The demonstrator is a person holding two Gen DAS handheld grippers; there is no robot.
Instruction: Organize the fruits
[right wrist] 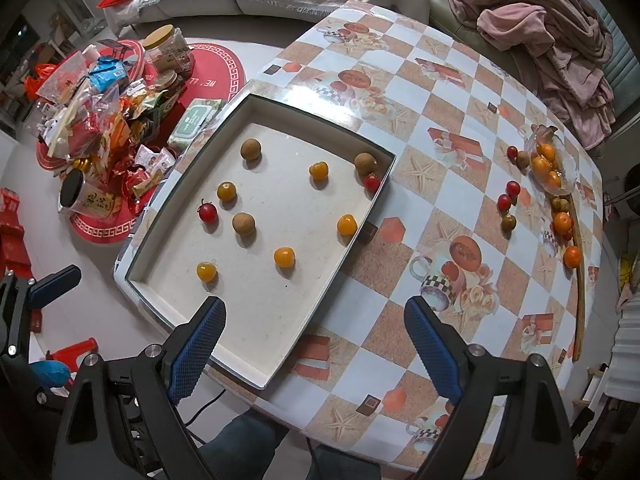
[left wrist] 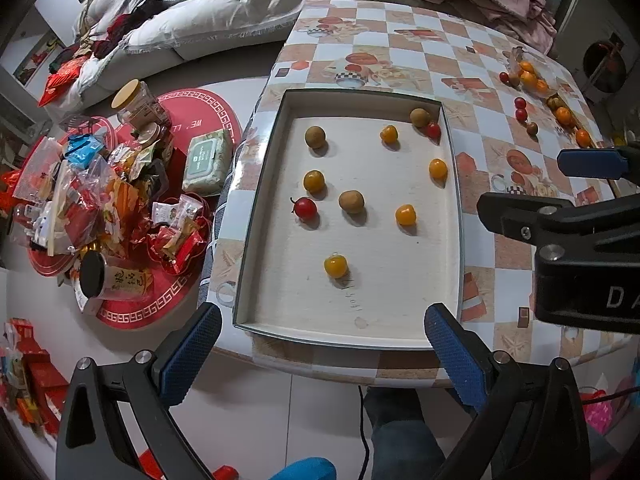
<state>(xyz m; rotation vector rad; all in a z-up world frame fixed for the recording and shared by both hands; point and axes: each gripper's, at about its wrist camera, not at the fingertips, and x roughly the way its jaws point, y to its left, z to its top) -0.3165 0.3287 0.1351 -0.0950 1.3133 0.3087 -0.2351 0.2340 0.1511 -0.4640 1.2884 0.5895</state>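
Observation:
A shallow white tray (left wrist: 400, 340) (right wrist: 264, 376) lies on the checkered table. It holds several small fruits: orange ones (left wrist: 335, 265) (right wrist: 284, 257), brown ones (left wrist: 351, 201) (right wrist: 244, 223) and red tomatoes (left wrist: 306, 208) (right wrist: 208, 212). More fruits lie loose at the table's far right (left wrist: 528, 78) (right wrist: 544, 168). My left gripper (left wrist: 324, 356) is open and empty above the tray's near edge. My right gripper (right wrist: 316, 344) is open and empty above the tray's near right corner; it also shows in the left wrist view (left wrist: 560, 184).
A low red round table (left wrist: 180, 120) (right wrist: 216, 60) left of the checkered table is piled with snack packets, jars and a wipes pack (left wrist: 208, 160). A sofa with pink clothes (right wrist: 552, 32) stands behind. A wooden stick (right wrist: 580, 288) lies by the right edge.

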